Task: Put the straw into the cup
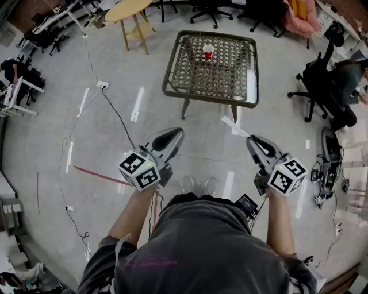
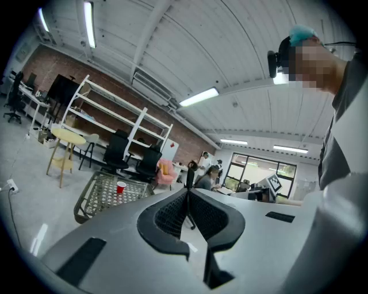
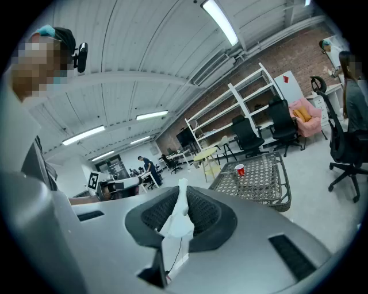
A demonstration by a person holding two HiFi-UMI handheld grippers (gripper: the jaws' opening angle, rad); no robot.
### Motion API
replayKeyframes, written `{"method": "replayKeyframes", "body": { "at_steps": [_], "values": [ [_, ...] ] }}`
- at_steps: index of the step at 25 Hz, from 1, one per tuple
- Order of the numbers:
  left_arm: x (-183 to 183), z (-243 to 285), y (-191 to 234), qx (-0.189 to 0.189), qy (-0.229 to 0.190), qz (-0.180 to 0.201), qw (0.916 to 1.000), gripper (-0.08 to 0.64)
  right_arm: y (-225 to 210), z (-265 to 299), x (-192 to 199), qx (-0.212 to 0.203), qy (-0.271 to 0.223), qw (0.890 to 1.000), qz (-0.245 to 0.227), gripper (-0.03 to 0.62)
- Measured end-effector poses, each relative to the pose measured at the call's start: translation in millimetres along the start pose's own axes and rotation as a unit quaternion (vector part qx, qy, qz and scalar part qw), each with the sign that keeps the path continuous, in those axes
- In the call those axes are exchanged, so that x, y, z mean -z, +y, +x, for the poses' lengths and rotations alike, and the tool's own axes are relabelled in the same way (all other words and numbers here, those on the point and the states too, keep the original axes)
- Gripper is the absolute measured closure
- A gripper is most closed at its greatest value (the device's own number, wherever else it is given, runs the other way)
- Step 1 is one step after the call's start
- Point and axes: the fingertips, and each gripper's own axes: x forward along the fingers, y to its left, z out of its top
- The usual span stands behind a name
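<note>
A red cup [image 1: 208, 51] stands upright on the far side of a low wicker table [image 1: 190, 86], well ahead of both grippers. My right gripper [image 1: 252, 139] is shut on a white straw [image 1: 236, 127], which sticks out forward and to the left. In the right gripper view the straw [image 3: 179, 212] sits pinched between the jaws of my right gripper [image 3: 183, 186], with the cup [image 3: 240, 169] far off on the table [image 3: 270, 189]. My left gripper [image 1: 175, 133] is shut with nothing in it. In the left gripper view that gripper [image 2: 188, 192] also faces the cup [image 2: 121, 187].
Bare floor lies between me and the table. A wooden round table [image 1: 129, 11] stands at the back left, and office chairs [image 1: 322, 86] at the right. Cables and a power strip [image 1: 102, 84] lie on the floor to the left. A person [image 1: 351, 74] sits at the far right.
</note>
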Motion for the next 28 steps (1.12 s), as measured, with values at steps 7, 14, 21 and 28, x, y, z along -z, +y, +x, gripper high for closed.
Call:
{"method": "replayKeyframes", "body": {
  "at_steps": [7,14,21,28],
  "values": [
    [3.4,0.7,0.6,-0.003,0.002,-0.001,1.0000,0.540,-2.9,0.1,2.9,-0.002,0.000,1.000,0.003,0.548],
    [3.6,0.3,-3.5,-0.011,-0.002,0.001,0.9999,0.541,-4.4,-2.7,3.0,-0.010,0.002,1.000,0.000,0.548],
    [8.7,-3.4,-0.6,-0.021,-0.005,0.000,0.9998,0.541,-5.2,-4.8,0.4,-0.016,-0.003,1.000,-0.005,0.547],
    [7.6,17.0,-0.4,-0.029,0.000,-0.003,0.9996,0.541,-27.4,-10.7,-13.1,-0.019,-0.004,1.000,-0.003,0.548]
  ]
}}
